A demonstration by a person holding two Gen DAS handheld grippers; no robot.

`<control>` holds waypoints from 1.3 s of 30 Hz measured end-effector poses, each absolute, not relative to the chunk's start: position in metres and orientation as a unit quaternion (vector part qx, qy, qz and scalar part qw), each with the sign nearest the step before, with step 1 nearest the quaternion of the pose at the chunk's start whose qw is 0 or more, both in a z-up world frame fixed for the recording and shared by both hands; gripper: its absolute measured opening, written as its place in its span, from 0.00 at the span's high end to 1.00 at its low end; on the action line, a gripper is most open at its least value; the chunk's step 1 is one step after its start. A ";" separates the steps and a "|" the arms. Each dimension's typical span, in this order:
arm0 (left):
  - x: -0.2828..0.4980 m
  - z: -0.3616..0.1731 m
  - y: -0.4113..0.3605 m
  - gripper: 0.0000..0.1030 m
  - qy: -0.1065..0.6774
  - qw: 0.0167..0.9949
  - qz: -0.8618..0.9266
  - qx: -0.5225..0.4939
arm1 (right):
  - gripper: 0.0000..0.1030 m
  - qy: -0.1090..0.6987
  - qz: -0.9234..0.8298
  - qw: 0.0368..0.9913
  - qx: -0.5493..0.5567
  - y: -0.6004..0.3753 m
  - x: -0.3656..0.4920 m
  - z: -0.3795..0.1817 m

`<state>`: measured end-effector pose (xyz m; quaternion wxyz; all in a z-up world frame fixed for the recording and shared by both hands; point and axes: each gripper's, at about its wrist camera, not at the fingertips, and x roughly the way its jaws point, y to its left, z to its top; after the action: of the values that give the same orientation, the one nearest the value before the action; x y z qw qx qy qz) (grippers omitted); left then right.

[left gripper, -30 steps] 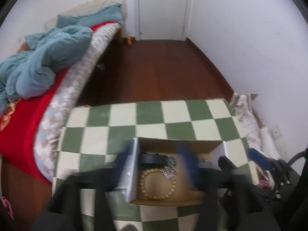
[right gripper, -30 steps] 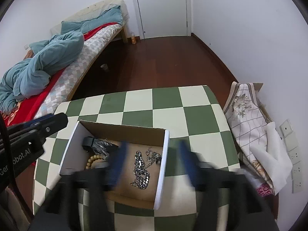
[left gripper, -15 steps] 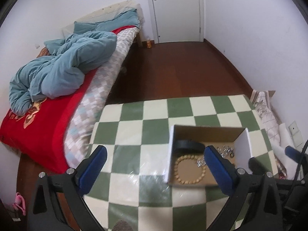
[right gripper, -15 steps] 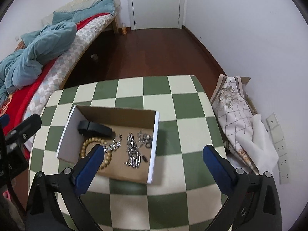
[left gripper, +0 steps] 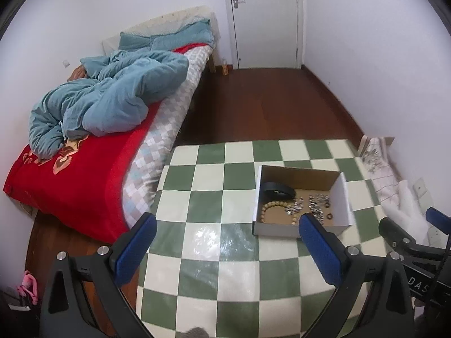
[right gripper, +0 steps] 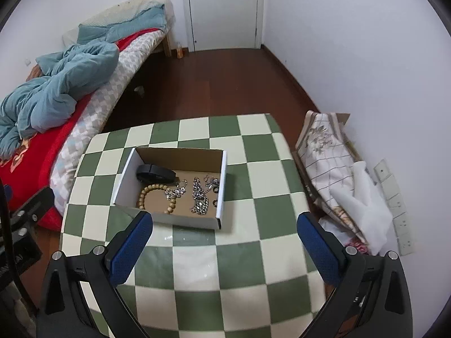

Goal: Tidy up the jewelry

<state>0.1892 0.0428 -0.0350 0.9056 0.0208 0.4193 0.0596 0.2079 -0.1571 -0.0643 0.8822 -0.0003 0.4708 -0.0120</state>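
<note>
Your left tool (left gripper: 227, 226) is spread wide and holds nothing; your right tool (right gripper: 224, 226) likewise, both above the near part of the checkered surface (right gripper: 253, 267). The open cardboard box (right gripper: 221, 186) sits on that surface, beyond the tools. Inside it: a black band (right gripper: 155, 173) at far left, a wooden bead bracelet (right gripper: 156, 197) near left, silver chains (right gripper: 200, 195) to the right, with small dark rings (right gripper: 215, 190) beside them. A bed (left gripper: 84, 169) stands left of the surface.
</note>
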 end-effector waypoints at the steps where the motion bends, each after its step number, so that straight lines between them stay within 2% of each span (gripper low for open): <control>1: 0.182 -0.029 0.043 0.00 0.415 0.908 0.058 0.020 | 0.00 0.468 -0.010 0.884 0.001 -0.158 0.203 -0.059; 18: 0.094 0.056 0.036 0.00 0.380 0.925 0.029 -0.006 | 0.00 0.416 -0.005 0.909 0.001 -0.167 0.097 0.059; 30: 0.065 0.087 0.034 0.00 0.392 0.919 0.015 -0.023 | 0.00 0.422 0.011 0.906 0.003 -0.174 0.053 0.106; 39: 0.076 0.099 0.032 0.00 0.388 0.921 0.037 -0.014 | 0.00 0.402 0.000 0.915 -0.015 -0.171 0.062 0.133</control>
<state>0.0764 0.0319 0.0991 0.9207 -0.0143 0.3883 0.0368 0.0623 -0.1711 0.1329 0.9154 -0.0152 0.4022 -0.0005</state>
